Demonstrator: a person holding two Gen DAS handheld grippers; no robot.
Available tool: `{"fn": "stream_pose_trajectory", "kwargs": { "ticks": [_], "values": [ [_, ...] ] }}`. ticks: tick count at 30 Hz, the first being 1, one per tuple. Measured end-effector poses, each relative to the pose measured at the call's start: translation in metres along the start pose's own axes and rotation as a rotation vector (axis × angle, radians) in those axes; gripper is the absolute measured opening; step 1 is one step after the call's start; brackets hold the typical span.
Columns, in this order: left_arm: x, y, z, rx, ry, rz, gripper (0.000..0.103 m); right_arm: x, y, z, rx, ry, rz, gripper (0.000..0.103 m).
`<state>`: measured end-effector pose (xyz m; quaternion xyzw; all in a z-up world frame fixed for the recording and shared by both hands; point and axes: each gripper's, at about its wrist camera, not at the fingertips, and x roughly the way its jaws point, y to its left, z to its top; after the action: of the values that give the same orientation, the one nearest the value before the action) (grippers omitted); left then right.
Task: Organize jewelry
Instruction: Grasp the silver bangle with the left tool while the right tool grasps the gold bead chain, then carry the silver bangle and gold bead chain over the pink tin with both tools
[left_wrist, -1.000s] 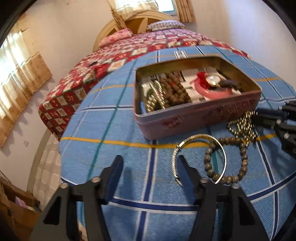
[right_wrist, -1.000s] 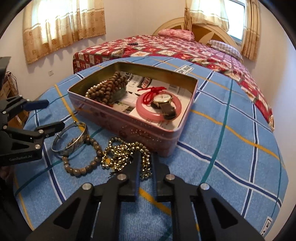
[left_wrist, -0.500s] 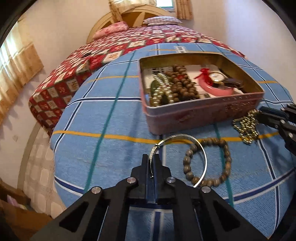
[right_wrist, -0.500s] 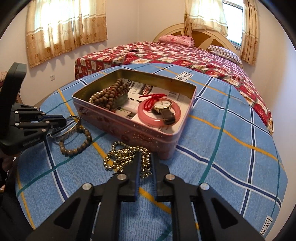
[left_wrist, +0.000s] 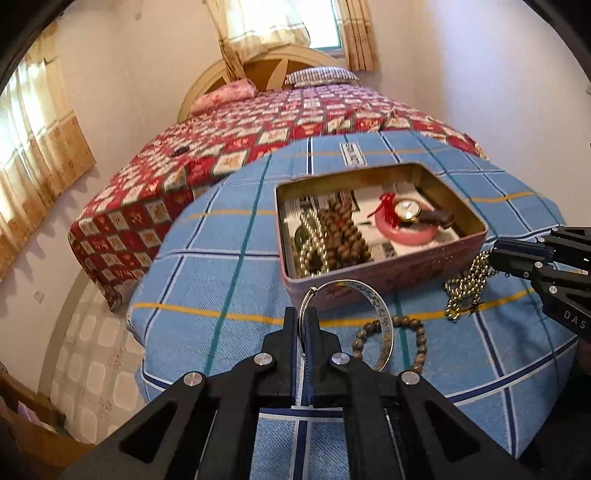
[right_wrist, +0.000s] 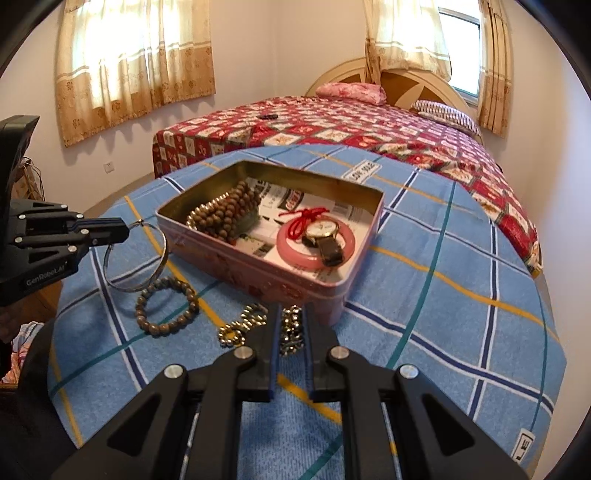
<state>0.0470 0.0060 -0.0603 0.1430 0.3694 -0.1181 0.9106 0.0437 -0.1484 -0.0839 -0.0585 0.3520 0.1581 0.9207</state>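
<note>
Over blue plaid bedding, your left claw pinches the thin silver metal bangle; your right claw clamps the gold bead chain.

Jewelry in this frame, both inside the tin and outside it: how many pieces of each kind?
Bangles: 2, silver and pink
Wooden bead strands: 2, outside and inside
Gold bead chains: 2, outside and inside
Watch: 1
Red cord: 1
Total: 8

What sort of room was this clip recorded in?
A home bedroom, most likely: a bed with a red patchwork quilt, pillows against a wooden headboard, and curtained windows.
</note>
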Motion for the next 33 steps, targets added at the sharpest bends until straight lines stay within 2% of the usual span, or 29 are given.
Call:
{"fn": "stream_pose_trajectory", "kwargs": {
  "ticks": [6,33],
  "values": [
    [-0.014,0.0,0.009,0.007,-0.035,0.001,0.002,-0.012,-0.003,0.006,0.001,-0.027,0.002,0.013],
    [-0.004,0.006,0.046,0.011,-0.06,0.038,0.002,-0.033,-0.014,0.042,-0.043,-0.111,-0.036,0.013]
  ]
}}
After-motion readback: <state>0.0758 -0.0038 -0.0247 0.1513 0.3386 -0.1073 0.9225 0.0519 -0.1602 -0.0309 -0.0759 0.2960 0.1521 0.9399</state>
